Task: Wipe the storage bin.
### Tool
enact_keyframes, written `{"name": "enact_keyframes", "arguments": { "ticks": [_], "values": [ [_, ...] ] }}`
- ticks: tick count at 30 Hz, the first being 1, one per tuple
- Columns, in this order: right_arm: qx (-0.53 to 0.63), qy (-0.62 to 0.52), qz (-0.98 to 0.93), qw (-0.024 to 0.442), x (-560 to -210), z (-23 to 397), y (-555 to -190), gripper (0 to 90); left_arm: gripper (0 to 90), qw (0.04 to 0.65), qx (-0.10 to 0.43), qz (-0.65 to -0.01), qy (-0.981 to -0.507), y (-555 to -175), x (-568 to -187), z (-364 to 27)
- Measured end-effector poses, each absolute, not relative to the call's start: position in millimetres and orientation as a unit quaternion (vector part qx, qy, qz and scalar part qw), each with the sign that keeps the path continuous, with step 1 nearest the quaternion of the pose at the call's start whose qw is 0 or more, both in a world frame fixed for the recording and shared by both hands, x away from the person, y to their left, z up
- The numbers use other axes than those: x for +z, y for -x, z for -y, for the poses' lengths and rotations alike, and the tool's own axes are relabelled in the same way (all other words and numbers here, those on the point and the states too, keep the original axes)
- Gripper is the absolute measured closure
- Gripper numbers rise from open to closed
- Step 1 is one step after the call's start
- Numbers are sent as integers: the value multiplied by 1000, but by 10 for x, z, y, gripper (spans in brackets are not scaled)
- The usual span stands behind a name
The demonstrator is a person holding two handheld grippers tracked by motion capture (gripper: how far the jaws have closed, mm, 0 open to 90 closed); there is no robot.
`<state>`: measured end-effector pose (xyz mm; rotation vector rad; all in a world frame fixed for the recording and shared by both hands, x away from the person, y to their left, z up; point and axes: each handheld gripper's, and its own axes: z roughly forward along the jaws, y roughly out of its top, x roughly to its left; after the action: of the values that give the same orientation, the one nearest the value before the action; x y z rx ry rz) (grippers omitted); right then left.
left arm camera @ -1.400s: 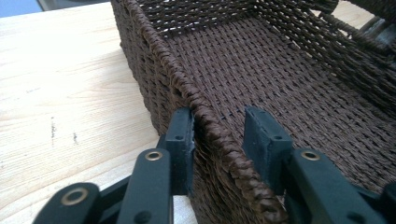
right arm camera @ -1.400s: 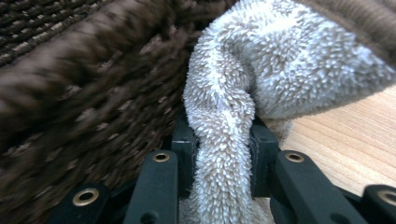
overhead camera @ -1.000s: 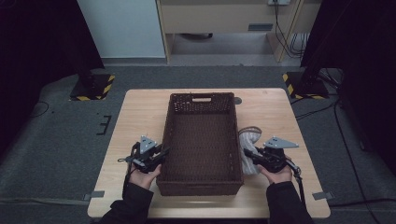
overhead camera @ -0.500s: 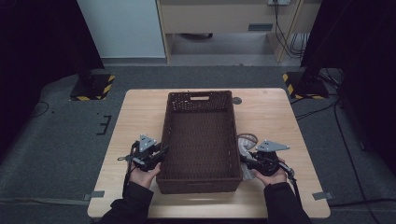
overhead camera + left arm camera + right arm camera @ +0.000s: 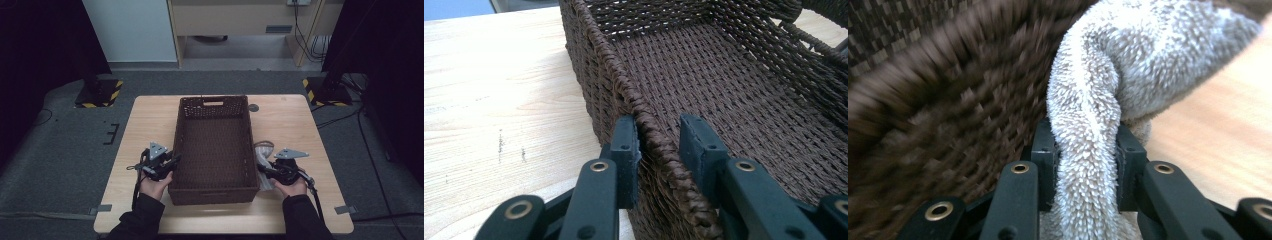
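Right tool (image 5: 266,170) has dropped beside the dark brown woven rectangular basket (image 5: 214,145) on the bench, pinching a grey fluffy towel (image 5: 1088,130); left tool (image 5: 658,145) straddles the rim, seemingly unclamped—lifting risks tipping.

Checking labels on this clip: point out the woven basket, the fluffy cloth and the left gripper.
woven basket (image 5: 214,106): high view, far end wall.
fluffy cloth (image 5: 1088,150): right gripper view, fold pinched between the jaws.
left gripper (image 5: 659,145): left gripper view, midway between its fingertips, at the basket's rim.
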<state>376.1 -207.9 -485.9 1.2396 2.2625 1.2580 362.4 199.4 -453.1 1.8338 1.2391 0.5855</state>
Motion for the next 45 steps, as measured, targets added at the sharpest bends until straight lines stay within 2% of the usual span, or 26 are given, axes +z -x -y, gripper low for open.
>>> {"name": "enact_keyframes", "arguments": {
  "ticks": [4, 8, 17, 18, 24, 27, 33, 35, 38, 45],
  "values": [
    [480, -412, -759, 156, -4625, 2203, -3629, 704, 667, 417, 229, -493, -729, -3626, -4536, -2008],
    [502, -390, -756, 157, -4499, 2223, -3472, 705, 594, 420, 232, -491, -727, -3611, -4541, -2033],
    [462, -383, -787, 142, -4675, 2078, -3386, 706, 489, 422, 244, -464, -740, -3475, -4534, -2064],
    [457, -383, -790, 138, -4697, 2062, -3381, 706, 453, 430, 240, -462, -738, -3474, -4532, -2065],
    [424, -390, -808, 125, -4846, 2002, -3423, 705, 491, 423, 241, -465, -739, -3468, -4534, -2048],
    [401, -391, -820, 121, -4942, 1963, -3453, 704, 472, 427, 241, -464, -737, -3433, -4517, -2060],
    [418, -402, -803, 133, -4850, 2038, -3441, 703, 475, 421, 237, -464, -743, -3298, -4490, -2054],
    [433, -406, -792, 141, -4802, 2077, -3434, 702, 494, 409, 236, -466, -748, -3292, -4522, -2029],
    [459, -407, -774, 158, -4688, 2139, -3412, 702, 568, 414, 217, -478, -744, -3310, -4534, -2018],
    [484, -382, -769, 168, -4501, 2131, -3326, 703, 685, 411, 228, -495, -731, -3371, -4518, -2020]
  ]
}}
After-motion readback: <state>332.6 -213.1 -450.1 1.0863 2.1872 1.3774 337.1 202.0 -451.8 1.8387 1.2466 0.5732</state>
